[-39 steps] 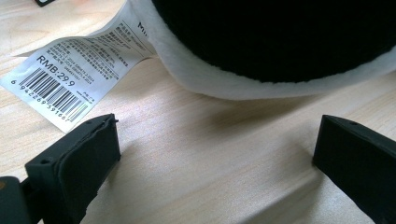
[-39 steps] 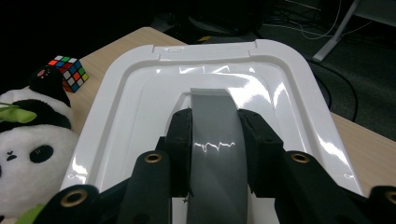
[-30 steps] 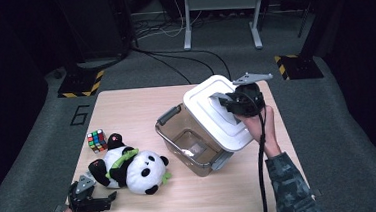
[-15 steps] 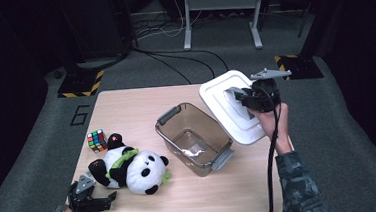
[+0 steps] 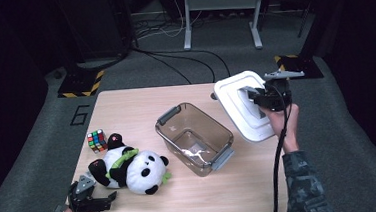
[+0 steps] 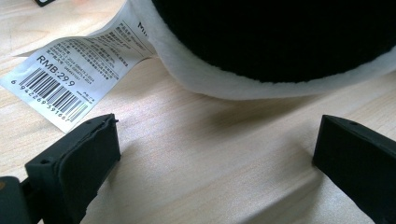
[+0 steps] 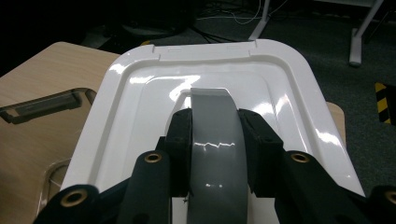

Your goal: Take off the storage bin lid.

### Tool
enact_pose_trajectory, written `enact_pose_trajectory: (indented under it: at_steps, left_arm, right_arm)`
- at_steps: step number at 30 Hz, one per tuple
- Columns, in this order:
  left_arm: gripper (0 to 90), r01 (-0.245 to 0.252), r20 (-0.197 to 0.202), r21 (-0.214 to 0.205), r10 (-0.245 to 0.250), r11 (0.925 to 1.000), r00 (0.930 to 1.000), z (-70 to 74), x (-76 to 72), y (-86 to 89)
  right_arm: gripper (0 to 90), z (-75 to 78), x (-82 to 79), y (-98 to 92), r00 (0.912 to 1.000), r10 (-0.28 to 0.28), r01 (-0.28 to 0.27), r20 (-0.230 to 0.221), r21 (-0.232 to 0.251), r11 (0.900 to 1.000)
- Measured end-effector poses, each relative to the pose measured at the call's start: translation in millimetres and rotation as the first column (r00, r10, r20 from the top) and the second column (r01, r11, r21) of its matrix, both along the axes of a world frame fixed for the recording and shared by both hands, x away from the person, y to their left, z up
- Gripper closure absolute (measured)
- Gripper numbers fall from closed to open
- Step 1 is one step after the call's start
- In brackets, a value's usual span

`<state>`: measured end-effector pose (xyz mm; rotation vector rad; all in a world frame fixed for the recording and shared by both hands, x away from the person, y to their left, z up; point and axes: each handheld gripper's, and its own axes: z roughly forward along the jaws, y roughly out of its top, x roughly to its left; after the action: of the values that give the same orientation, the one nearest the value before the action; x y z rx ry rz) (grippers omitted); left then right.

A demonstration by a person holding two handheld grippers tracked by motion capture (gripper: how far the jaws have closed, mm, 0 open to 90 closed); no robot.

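Over the table's far right edge, the right gripper point(image 5: 262, 100) has its jaws clamped on the grey handle point(image 7: 215, 140) of the glossy white plastic lid point(image 5: 241, 113), clear of the brown translucent bin point(image 5: 194, 137). Keep the lid level when setting it down. The left gripper point(image 5: 101, 202) gapes empty, near left.

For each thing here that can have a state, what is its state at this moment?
Lid: off the bin, gripped by its grey handle, held over the right edge of the table.
Bin: open, nearly empty, standing on the table.
Panda toy: lying on the table, its paper tag flat beside it.
Puzzle cube: scrambled, resting on the table.
Right gripper: shut on the lid handle.
Left gripper: open, holding nothing, beside the panda.
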<state>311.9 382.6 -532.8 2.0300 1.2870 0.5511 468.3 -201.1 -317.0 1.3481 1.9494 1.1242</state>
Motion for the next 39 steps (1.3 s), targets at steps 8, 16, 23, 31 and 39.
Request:
enact_pose_trajectory:
  at_steps: [8,16,23,31,39]
  left_arm:
    - [0.2,0.0,0.001,0.0,0.0,1.0,1.0,-0.1,0.0,0.0]
    - [0.2,-0.001,0.0,0.0,0.001,1.0,1.0,0.0,0.0,0.0]
    - [0.2,-0.001,0.001,0.0,0.001,1.0,1.0,-0.1,0.0,0.0]
    - [0.2,-0.001,0.0,-0.001,0.001,1.0,1.0,0.0,0.0,-0.1]
    - [0.2,0.0,-0.002,0.001,0.0,1.0,1.0,0.2,-0.1,0.0]
  right_arm:
    - [66.4,-12.8,7.9,-13.0,0.9982,-0.055,0.055,-0.025,0.008,0.9985]
    - [66.4,-26.1,14.6,-21.3,0.9946,-0.091,0.091,-0.051,0.013,0.9957]
    - [66.4,-38.4,20.4,-28.0,0.9898,-0.125,0.125,-0.069,0.004,0.9921]
    - [66.4,-53.0,26.1,-33.5,0.983,-0.156,0.156,-0.096,-0.008,0.9877]
    - [66.3,-67.2,31.0,-37.9,0.9764,-0.179,0.178,-0.121,-0.018,0.9839]
